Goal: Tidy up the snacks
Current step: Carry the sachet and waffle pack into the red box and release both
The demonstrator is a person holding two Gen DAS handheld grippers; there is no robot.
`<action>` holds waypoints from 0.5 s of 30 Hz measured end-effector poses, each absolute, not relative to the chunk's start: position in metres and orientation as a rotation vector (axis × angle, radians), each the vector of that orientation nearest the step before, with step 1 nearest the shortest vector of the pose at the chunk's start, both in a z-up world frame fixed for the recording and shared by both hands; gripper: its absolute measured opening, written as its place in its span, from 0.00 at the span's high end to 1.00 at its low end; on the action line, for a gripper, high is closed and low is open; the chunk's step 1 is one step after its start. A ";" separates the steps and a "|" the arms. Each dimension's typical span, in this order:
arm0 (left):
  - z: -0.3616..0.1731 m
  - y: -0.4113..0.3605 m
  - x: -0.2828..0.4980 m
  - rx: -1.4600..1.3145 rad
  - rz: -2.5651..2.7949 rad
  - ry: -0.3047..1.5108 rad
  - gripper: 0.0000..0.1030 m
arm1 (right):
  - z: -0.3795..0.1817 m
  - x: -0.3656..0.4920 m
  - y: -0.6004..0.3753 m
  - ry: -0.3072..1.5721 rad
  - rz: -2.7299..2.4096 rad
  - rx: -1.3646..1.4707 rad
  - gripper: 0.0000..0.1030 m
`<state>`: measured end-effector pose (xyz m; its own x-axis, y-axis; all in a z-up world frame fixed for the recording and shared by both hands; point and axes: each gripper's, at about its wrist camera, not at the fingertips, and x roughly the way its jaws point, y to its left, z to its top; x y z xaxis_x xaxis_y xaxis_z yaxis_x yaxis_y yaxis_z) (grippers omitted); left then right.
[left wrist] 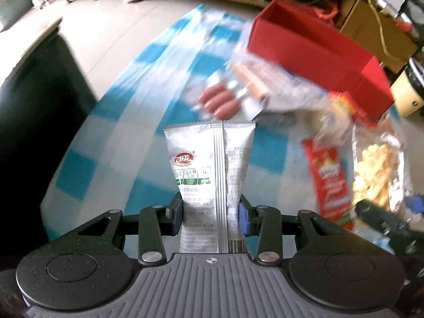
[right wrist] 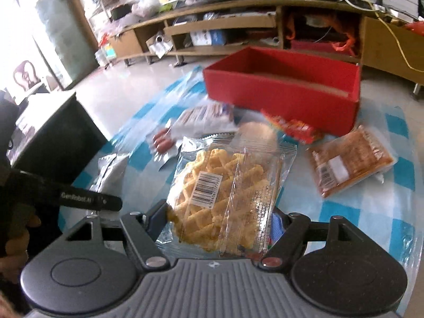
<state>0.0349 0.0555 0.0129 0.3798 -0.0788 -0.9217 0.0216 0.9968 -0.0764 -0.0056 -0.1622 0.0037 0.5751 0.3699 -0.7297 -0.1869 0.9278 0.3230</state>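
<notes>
My left gripper (left wrist: 210,209) is shut on a silver snack packet (left wrist: 209,164) and holds it upright above the blue-and-white checked tablecloth (left wrist: 127,100). My right gripper (right wrist: 221,220) is shut on a clear bag of yellow lattice crisps (right wrist: 225,185), lifted over the table. The open red box (right wrist: 286,87) stands at the far side of the table; it also shows in the left wrist view (left wrist: 312,50). A pack of small sausages (left wrist: 222,98) lies between the silver packet and the box.
A red snack packet (right wrist: 294,127), a white-wrapped pack (right wrist: 204,122) and an orange wafer pack (right wrist: 349,159) lie in front of the box. A dark cabinet (left wrist: 34,100) stands left of the table. Low wooden shelving (right wrist: 225,26) runs along the back.
</notes>
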 end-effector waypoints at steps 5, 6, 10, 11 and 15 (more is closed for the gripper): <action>0.016 0.039 0.057 -0.108 -0.111 1.163 0.53 | 0.008 0.011 -0.169 0.897 0.308 0.234 0.30; 0.017 0.036 0.060 -0.113 -0.116 1.162 0.53 | 0.008 0.013 -0.172 0.893 0.305 0.234 0.30; 0.021 0.026 0.076 -0.136 -0.133 1.149 0.53 | 0.012 0.028 -0.179 0.883 0.290 0.240 0.30; 0.023 0.022 0.081 -0.141 -0.138 1.143 0.53 | 0.012 0.031 -0.180 0.881 0.285 0.240 0.30; 0.037 0.005 0.100 -0.154 -0.162 1.102 0.53 | 0.018 0.049 -0.191 0.860 0.257 0.245 0.30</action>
